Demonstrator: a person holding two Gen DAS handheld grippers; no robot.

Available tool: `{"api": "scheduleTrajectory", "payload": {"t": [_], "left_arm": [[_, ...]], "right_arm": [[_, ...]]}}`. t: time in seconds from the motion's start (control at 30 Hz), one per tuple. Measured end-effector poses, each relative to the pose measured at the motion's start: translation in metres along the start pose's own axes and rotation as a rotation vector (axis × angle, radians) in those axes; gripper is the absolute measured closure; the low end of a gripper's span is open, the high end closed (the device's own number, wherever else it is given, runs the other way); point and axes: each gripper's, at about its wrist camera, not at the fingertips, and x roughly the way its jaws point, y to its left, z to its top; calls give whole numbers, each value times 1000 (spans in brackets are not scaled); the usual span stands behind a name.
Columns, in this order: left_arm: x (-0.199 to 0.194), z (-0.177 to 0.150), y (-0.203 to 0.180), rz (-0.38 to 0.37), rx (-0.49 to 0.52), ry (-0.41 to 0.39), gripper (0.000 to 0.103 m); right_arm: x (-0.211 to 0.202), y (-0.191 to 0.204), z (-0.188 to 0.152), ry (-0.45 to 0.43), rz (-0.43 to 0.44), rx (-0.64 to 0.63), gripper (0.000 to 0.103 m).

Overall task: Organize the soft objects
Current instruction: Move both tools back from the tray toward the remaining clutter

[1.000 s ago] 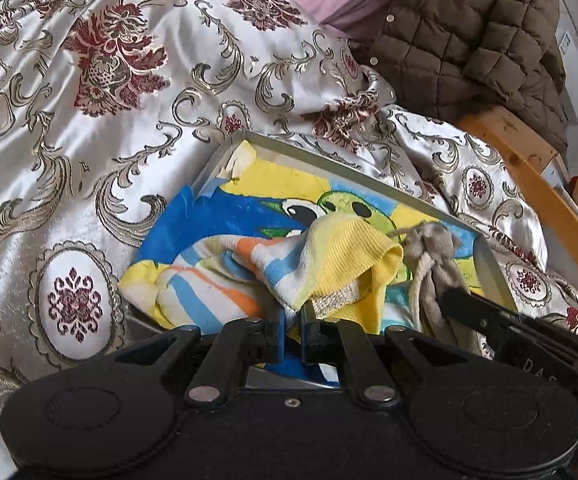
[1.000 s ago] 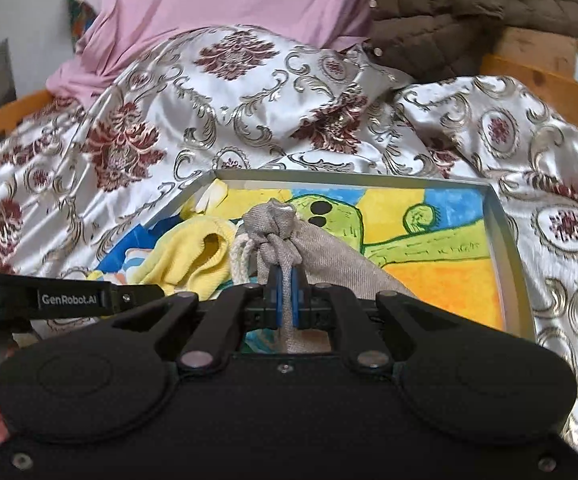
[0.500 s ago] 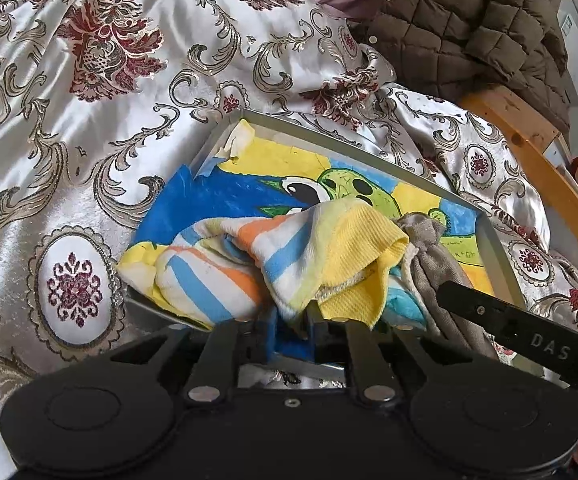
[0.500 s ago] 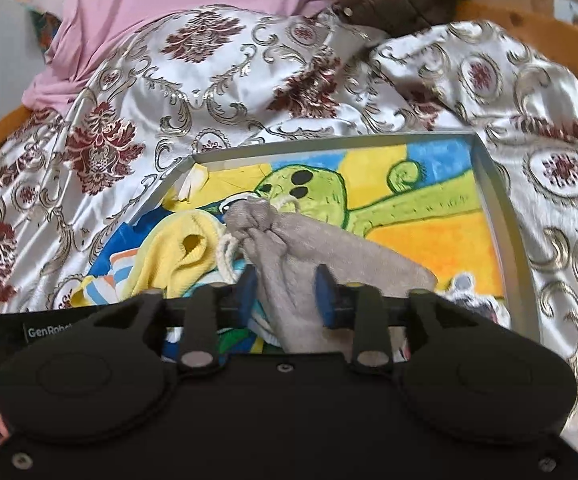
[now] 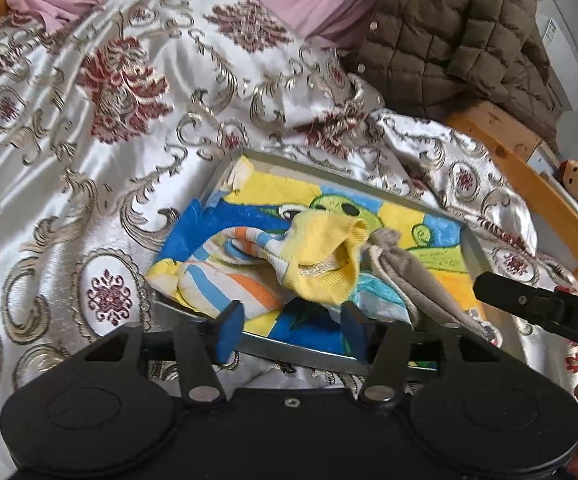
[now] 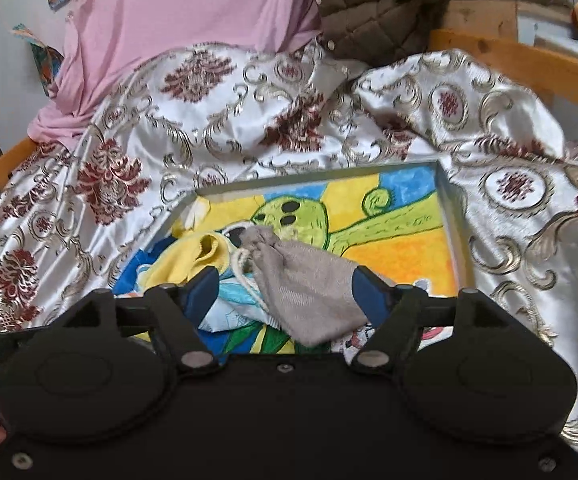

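Tray (image 5: 471, 248) of grey metal lies on the patterned bedspread (image 5: 89, 152), its floor covered by a bright drawing of a green creature on yellow and blue. Inside it, toward the near left corner, sits a striped sock (image 5: 225, 284) in white, blue and orange, with its yellow cuff (image 5: 325, 252) folded open on top. Just beside the cuff, touching it, lies a grey drawstring pouch (image 6: 309, 284), its gathered neck and cord pointing toward the sock. A pale blue scrap of cloth (image 6: 233, 300) shows beneath the pouch.

Left gripper (image 5: 292, 328) hovers at the tray's near rim with its blue-padded fingers (image 5: 229, 326) spread wide and nothing between them; the sock lies just beyond them. Right gripper (image 6: 287, 290) is likewise released, its fingers standing apart on either side of the pouch, which rests loose in the gap.

Far and right parts of the tray show only the drawing. Around the rim the bedspread bunches in folds, highest at the far side, where a pink sheet (image 6: 177, 20) and a brown quilted jacket (image 5: 449, 40) pile up. A wooden bed rail (image 5: 529, 176) runs along the right.
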Motion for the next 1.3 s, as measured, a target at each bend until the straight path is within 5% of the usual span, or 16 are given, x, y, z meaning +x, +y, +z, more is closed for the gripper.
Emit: {"api": "scheduleTrajectory", "payload": {"t": [0.47, 0.87, 1.3], "left_arm": [[-89, -4, -24, 6, 64, -231, 15], [-160, -26, -29, -6, 78, -387, 1], [-192, -72, -34, -10, 122, -363, 1]], "right_arm": [[-99, 3, -11, -165, 1, -9, 1], [-176, 8, -34, -257, 1, 9, 1], [-241, 4, -75, -264, -24, 49, 1]]}}
